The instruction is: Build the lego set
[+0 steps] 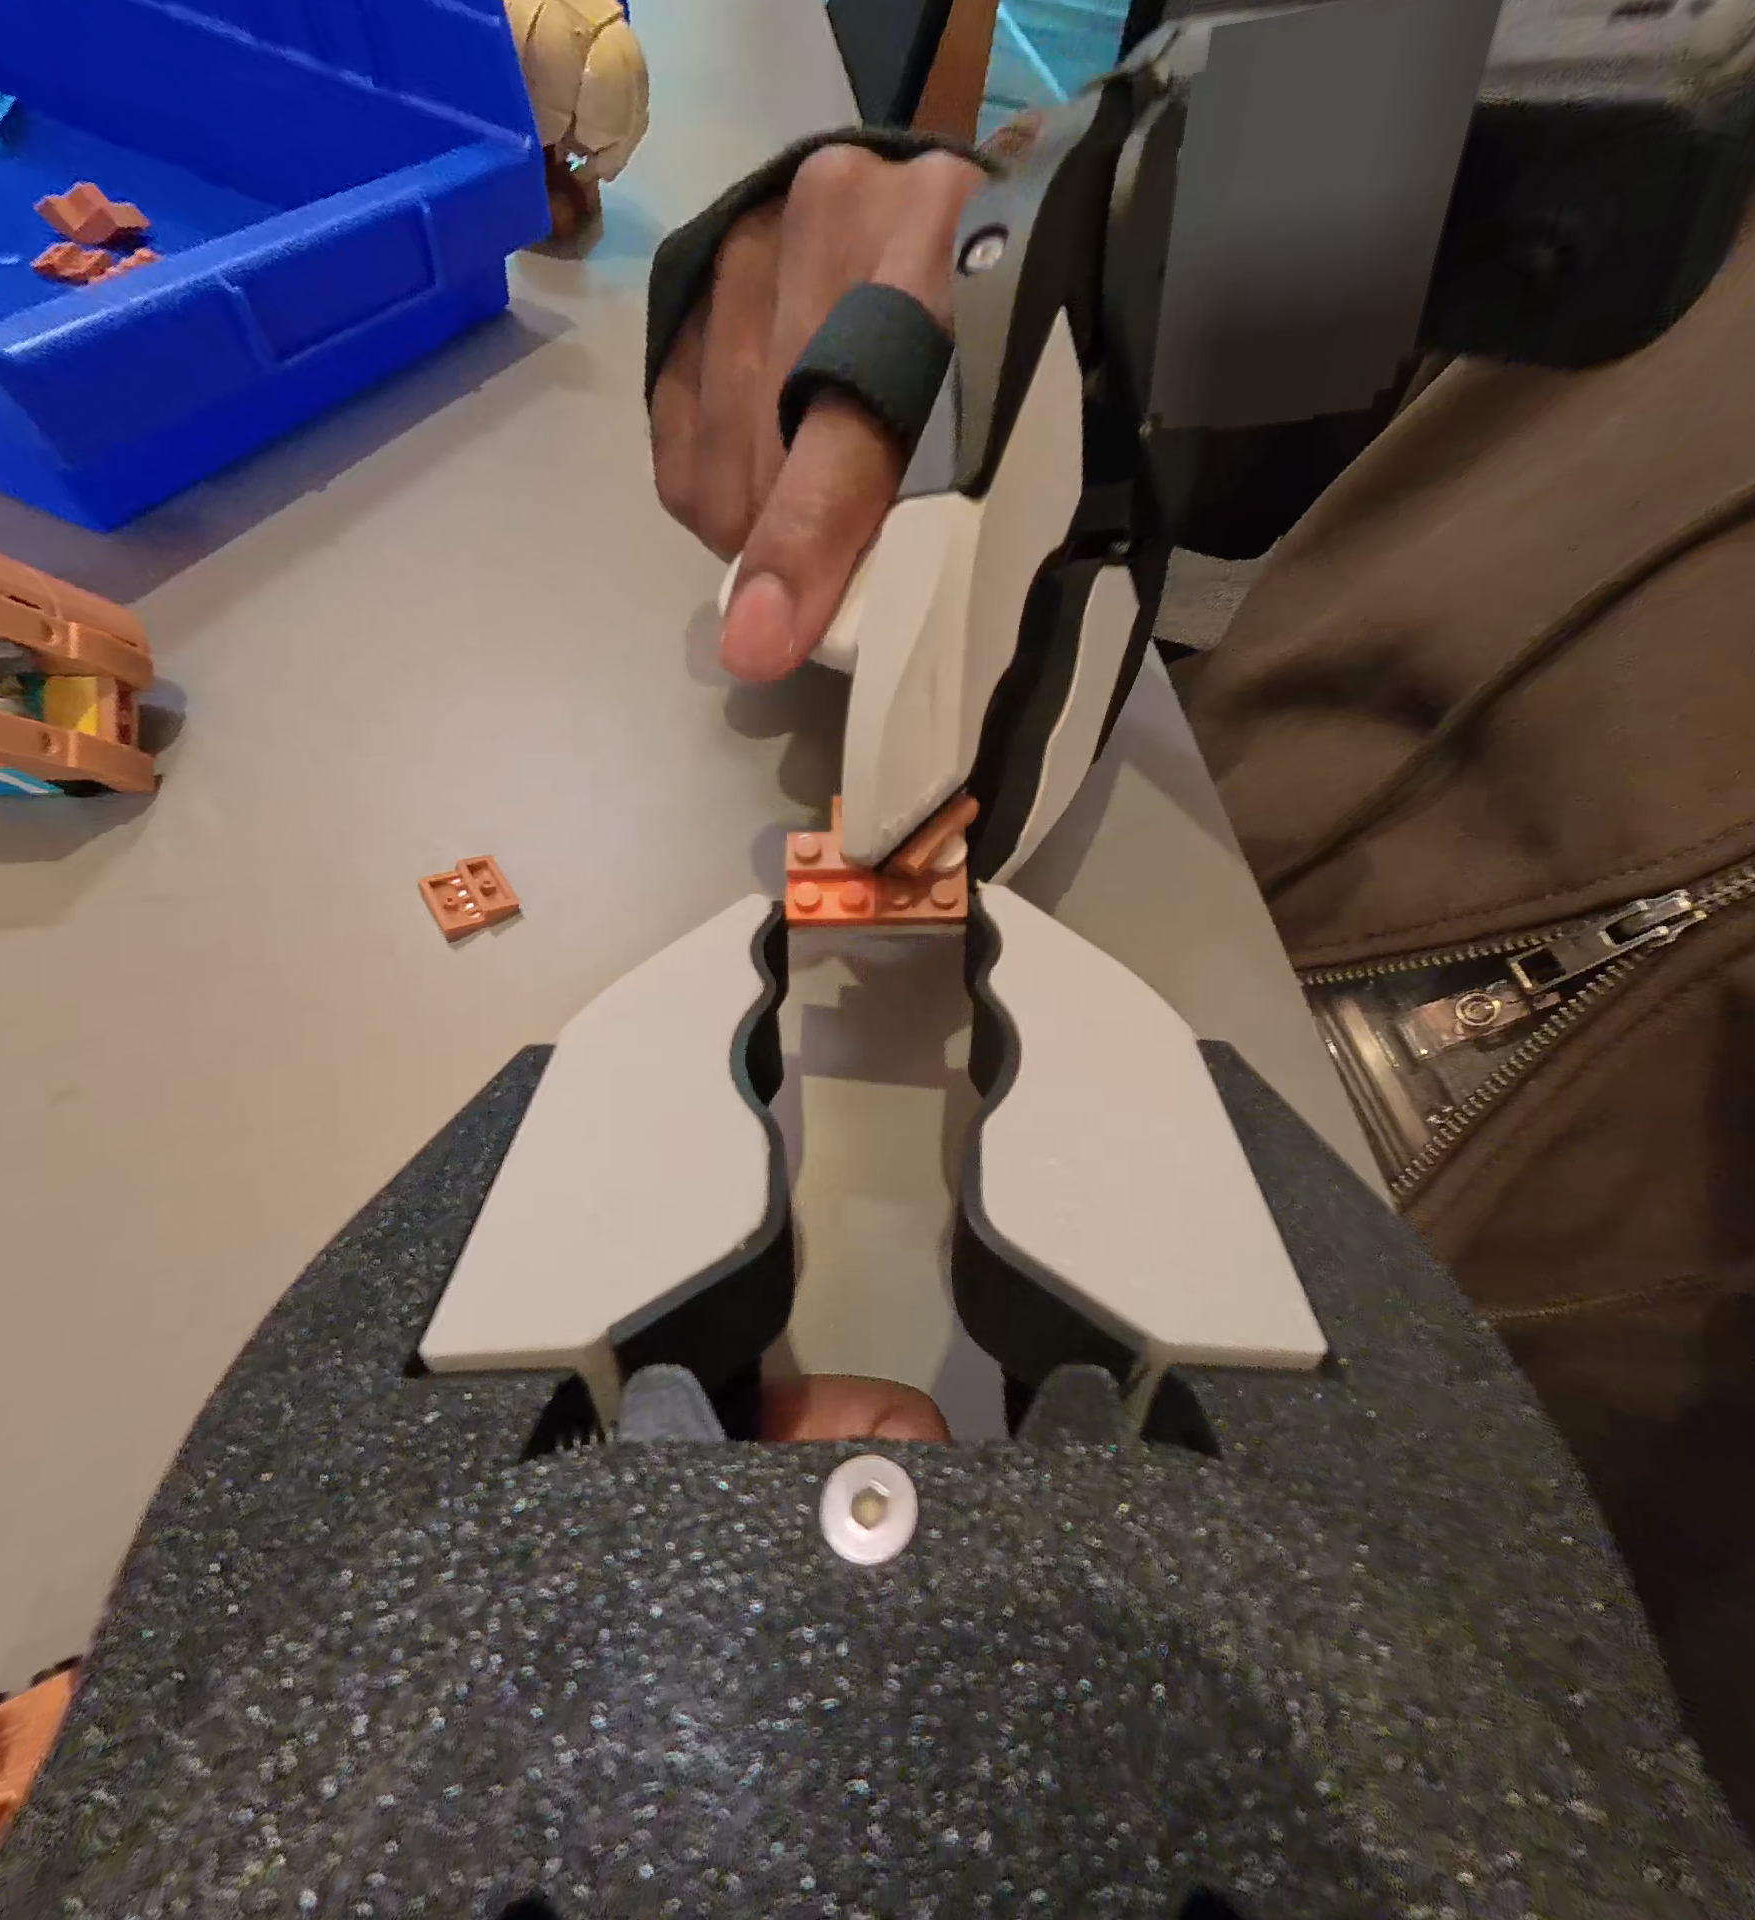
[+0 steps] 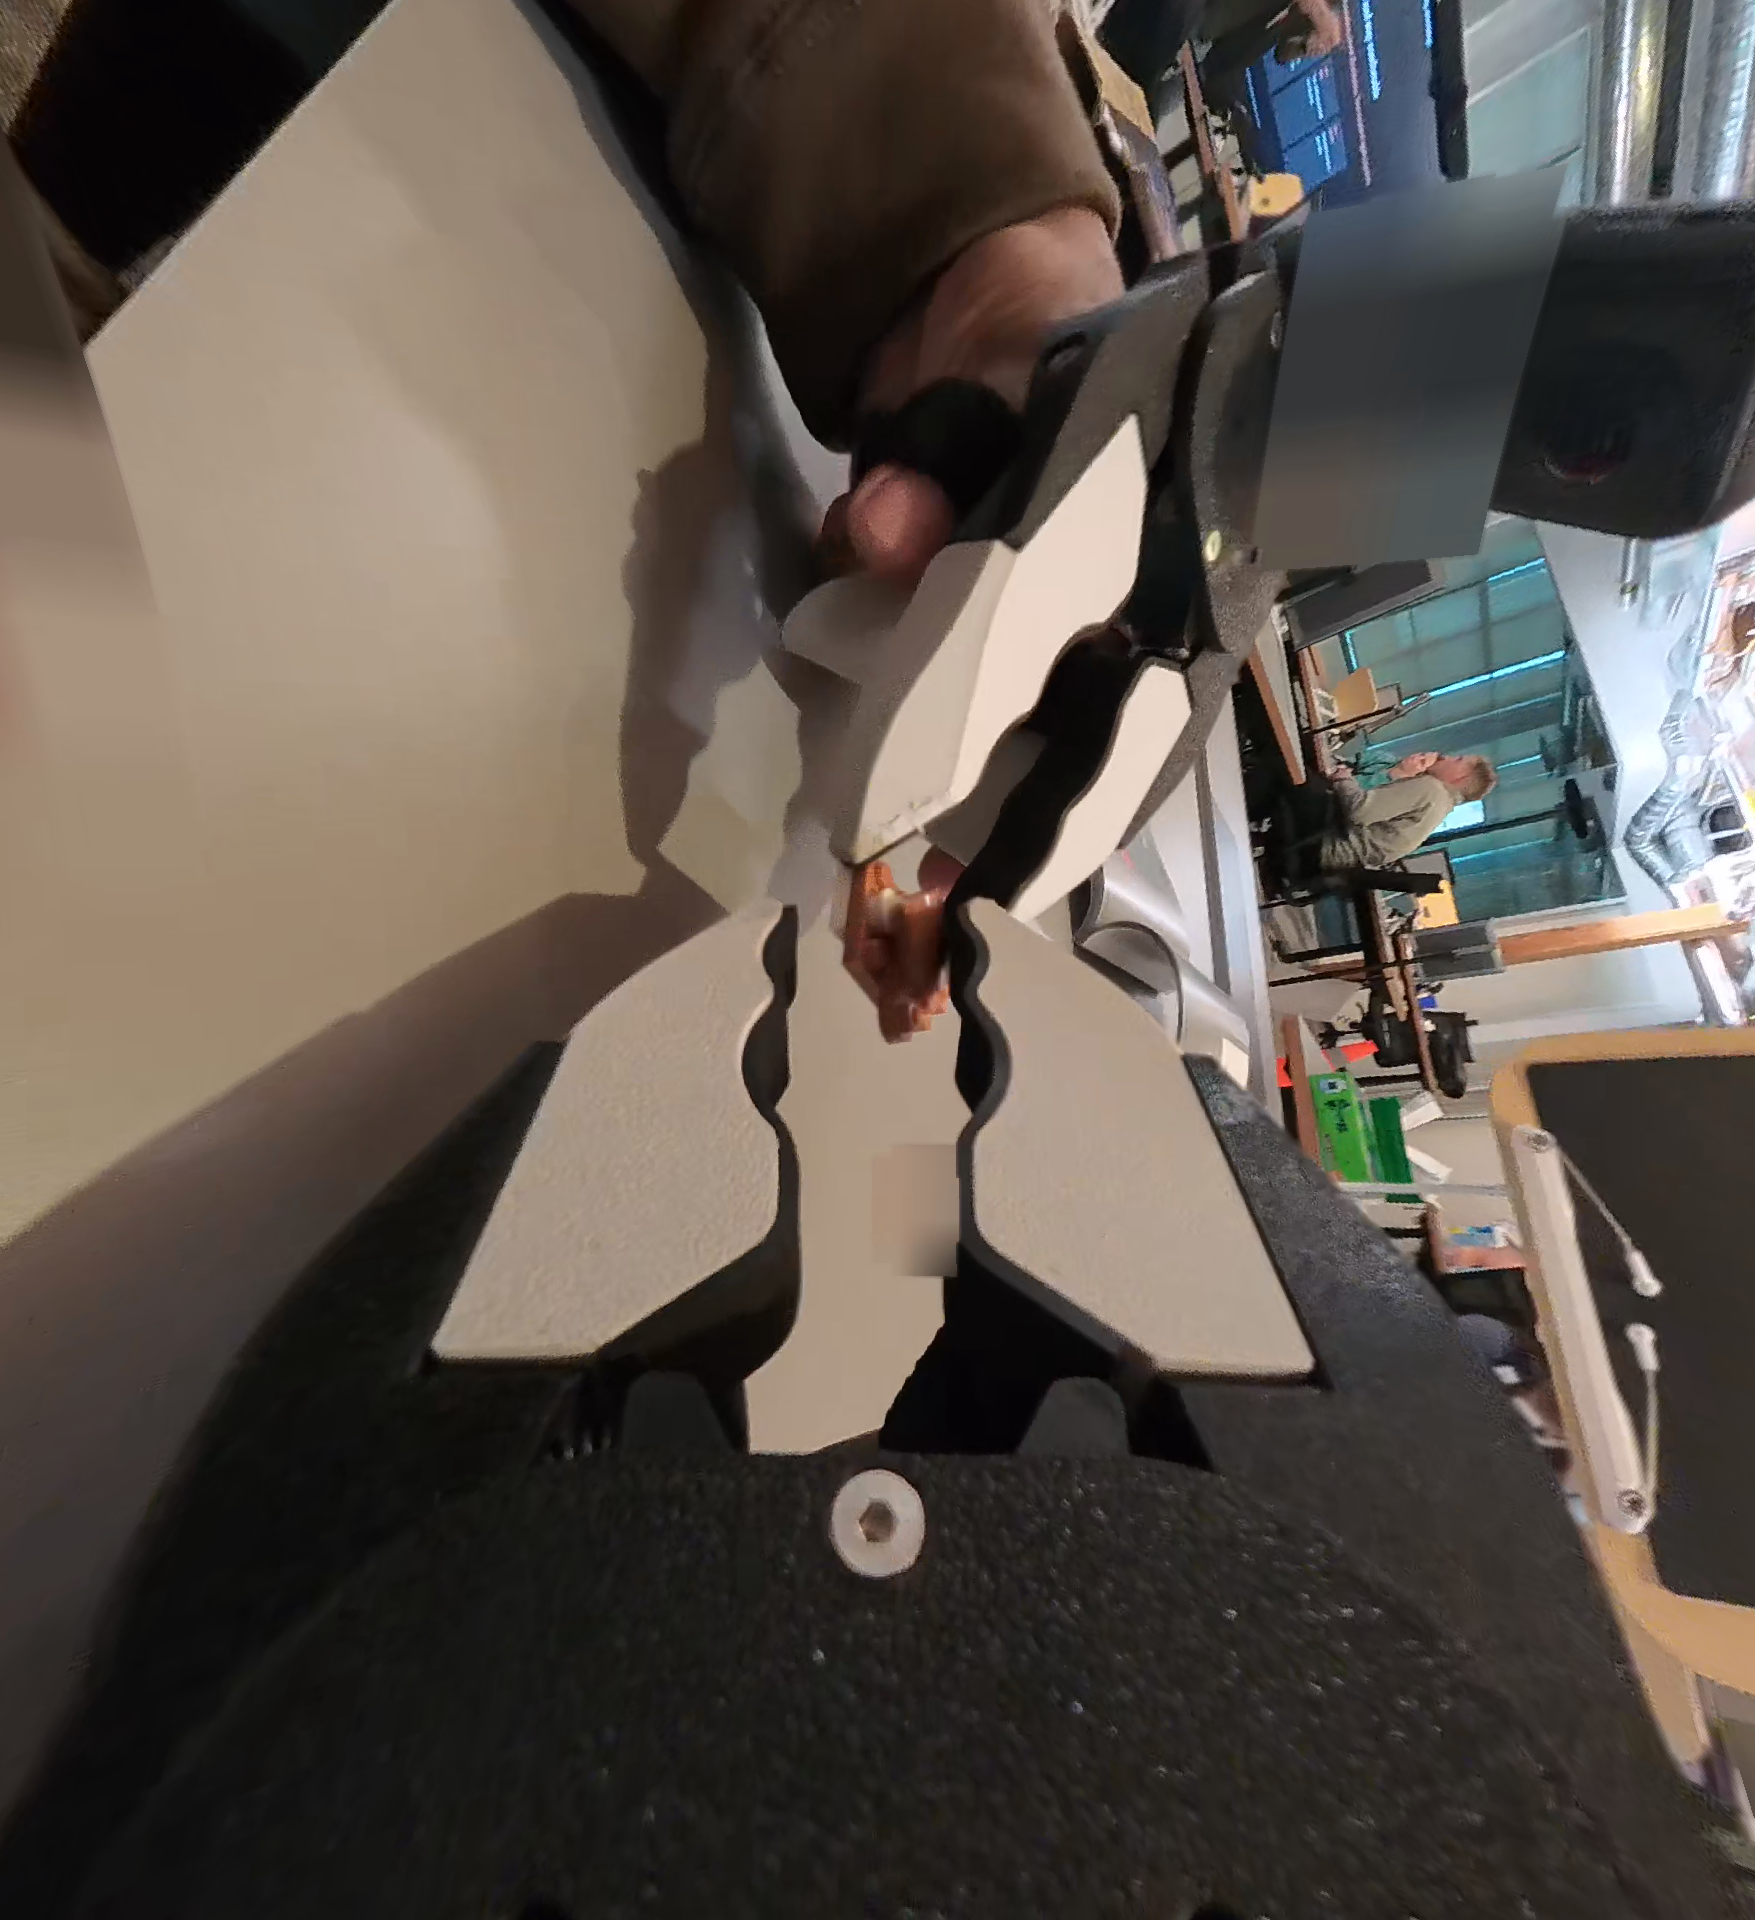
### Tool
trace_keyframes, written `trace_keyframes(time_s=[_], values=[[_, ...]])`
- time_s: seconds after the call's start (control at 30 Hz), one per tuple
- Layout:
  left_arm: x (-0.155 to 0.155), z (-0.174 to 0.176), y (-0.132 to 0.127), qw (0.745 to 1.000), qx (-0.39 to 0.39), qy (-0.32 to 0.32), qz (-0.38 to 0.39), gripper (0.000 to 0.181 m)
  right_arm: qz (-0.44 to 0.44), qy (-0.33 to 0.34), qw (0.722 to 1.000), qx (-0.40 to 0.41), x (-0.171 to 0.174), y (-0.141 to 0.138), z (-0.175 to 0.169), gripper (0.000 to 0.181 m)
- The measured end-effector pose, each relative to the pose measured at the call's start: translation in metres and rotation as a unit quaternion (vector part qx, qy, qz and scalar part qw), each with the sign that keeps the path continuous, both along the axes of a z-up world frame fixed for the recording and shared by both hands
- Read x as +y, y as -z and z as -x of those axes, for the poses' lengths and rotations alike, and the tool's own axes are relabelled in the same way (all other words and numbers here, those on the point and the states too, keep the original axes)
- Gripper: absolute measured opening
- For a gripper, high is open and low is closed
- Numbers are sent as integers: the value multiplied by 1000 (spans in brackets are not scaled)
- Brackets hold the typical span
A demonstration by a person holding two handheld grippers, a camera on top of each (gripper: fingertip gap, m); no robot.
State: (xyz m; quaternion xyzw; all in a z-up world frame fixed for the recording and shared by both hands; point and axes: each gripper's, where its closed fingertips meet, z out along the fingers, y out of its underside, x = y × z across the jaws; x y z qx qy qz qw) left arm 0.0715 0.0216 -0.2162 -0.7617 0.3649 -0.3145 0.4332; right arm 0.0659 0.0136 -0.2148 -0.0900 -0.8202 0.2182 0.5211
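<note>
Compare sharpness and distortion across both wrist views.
Left wrist view: sharp, fisheye stretch at the edges; the brown plate assembly held by the left hand-held gripper is crisp, with soft shadows on the table. Right wrist view: rolled sideways, left edge smeared, the assembly soft.

In the left wrist view, the brick assembly (image 1: 875, 896) sits between the left gripper (image 1: 878, 914) fingertips at centre. The right gripper (image 1: 930, 842) meets it from twelve o'clock. A loose plate (image 1: 469, 896) lies on the bench (image 1: 281, 1039) at nine o'clock. A bin (image 1: 229, 312) holding bricks (image 1: 88, 234) stands at ten o'clock, a part-built model (image 1: 31, 686) below it.
</note>
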Motion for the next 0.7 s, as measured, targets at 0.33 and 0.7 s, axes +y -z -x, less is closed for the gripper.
trace_keyframes(time_s=[0.33, 0.7], values=[[-10, -7, -4, 997, -49, 37, 36, 33, -16, -27, 999, 41, -11, -10, -2, 19], [-11, -7, -15, 995, -84, 30, 32, 34, -2, -21, 997, 79, -11, -25, -4, 17]])
